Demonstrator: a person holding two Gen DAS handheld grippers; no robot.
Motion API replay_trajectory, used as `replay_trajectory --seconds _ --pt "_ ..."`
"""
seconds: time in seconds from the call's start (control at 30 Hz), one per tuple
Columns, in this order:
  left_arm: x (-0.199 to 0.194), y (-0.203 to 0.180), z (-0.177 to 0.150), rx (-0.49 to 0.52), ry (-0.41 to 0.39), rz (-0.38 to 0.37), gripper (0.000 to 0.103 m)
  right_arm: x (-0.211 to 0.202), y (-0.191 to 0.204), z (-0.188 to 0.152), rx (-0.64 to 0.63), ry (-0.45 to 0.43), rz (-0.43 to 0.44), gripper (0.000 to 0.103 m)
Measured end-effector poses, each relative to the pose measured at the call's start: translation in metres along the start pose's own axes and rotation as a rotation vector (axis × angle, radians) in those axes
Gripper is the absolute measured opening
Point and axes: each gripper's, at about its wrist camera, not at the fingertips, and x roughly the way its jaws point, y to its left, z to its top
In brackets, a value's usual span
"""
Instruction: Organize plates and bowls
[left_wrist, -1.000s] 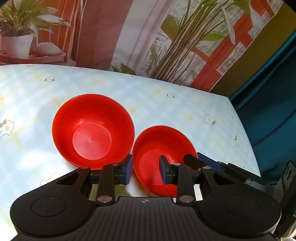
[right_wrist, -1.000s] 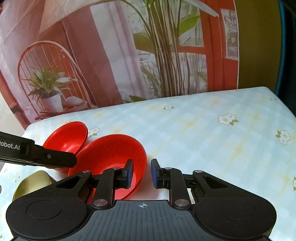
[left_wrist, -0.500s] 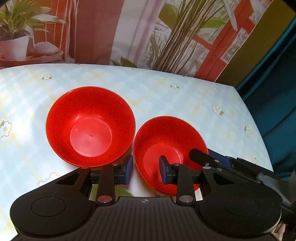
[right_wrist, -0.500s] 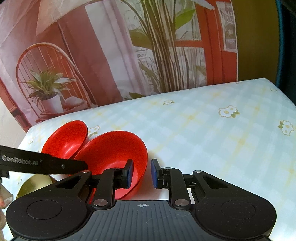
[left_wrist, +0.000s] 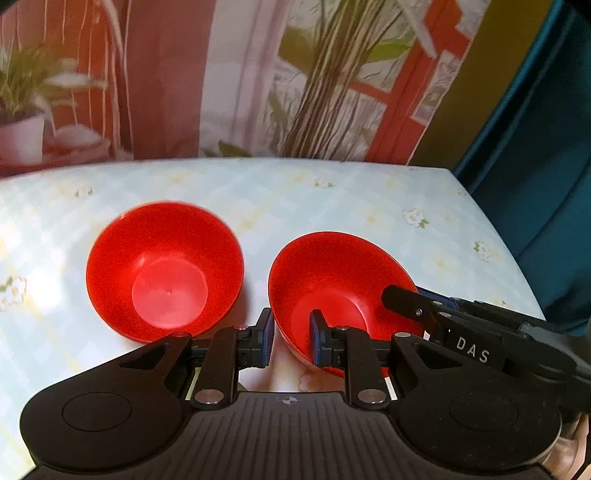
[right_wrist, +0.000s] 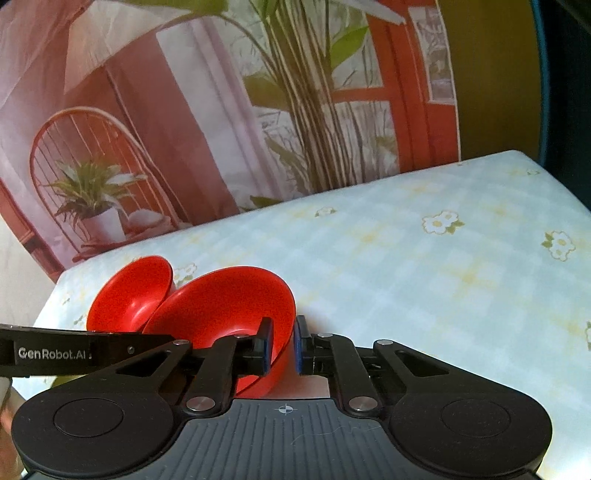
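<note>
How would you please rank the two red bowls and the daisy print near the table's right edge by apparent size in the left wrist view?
1. Left red bowl and right red bowl: about alike, and the right one is nearer the camera, so unranked.
2. Daisy print: far smaller.
</note>
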Motion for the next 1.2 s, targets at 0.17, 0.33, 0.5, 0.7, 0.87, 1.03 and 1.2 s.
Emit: replay_trajectory --seconds 0.17,0.33,0.5,0.7,0.87,1.03,1.2 --pt "-0.015 -0.003 0.005 0.024 -0.044 -0.003 0.022 -0.011 0.003 0.009 0.002 -0.027 0.007 0.011" --pt "-0.030 0.000 0.013 0.029 -0.087 -0.002 0.022 -0.018 0.013 0.020 -0.010 -0.051 0.019 0.011" --pt "-0.043 0.008 0.018 0.018 -0.115 -0.004 0.022 -0.020 0.026 0.032 -0.029 -0.061 0.034 0.011" --pt "-0.056 0.026 0.023 -0.007 -0.138 -0.002 0.022 -0.014 0.044 0.044 -0.055 -0.058 0.054 0.011" --pt "-0.063 0.043 0.026 -0.030 -0.153 -0.001 0.022 -0.007 0.063 0.050 -0.078 -0.050 0.067 0.011" --pt "-0.066 0.062 0.028 -0.069 -0.164 0.001 0.022 0.003 0.082 0.053 -0.113 -0.036 0.074 0.012" --pt "-0.065 0.080 0.029 -0.090 -0.162 0.000 0.022 0.015 0.098 0.055 -0.144 -0.020 0.077 0.012"
